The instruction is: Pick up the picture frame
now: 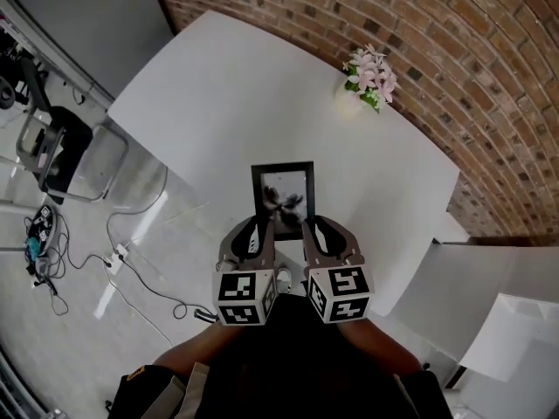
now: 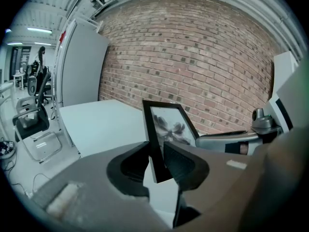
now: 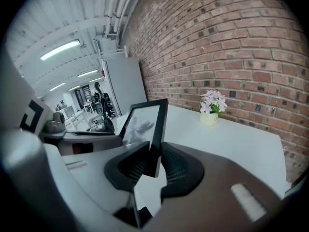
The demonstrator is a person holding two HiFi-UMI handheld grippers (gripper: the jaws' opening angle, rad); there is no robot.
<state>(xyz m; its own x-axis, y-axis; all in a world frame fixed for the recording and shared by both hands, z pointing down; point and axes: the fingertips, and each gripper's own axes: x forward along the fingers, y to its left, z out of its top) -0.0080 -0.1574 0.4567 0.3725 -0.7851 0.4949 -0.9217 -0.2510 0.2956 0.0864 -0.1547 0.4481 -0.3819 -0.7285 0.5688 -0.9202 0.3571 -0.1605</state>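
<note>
One black picture frame (image 1: 283, 201) hangs upright in the air over the near edge of a single white table (image 1: 218, 85), held by two hand-held grippers. The left gripper (image 1: 256, 227) is clamped on the frame's left edge and the right gripper (image 1: 314, 227) on its right edge, both near the bottom corners. One pot of pink flowers (image 1: 369, 80) stands at the table's far side, against the brick wall (image 1: 454, 42).
</note>
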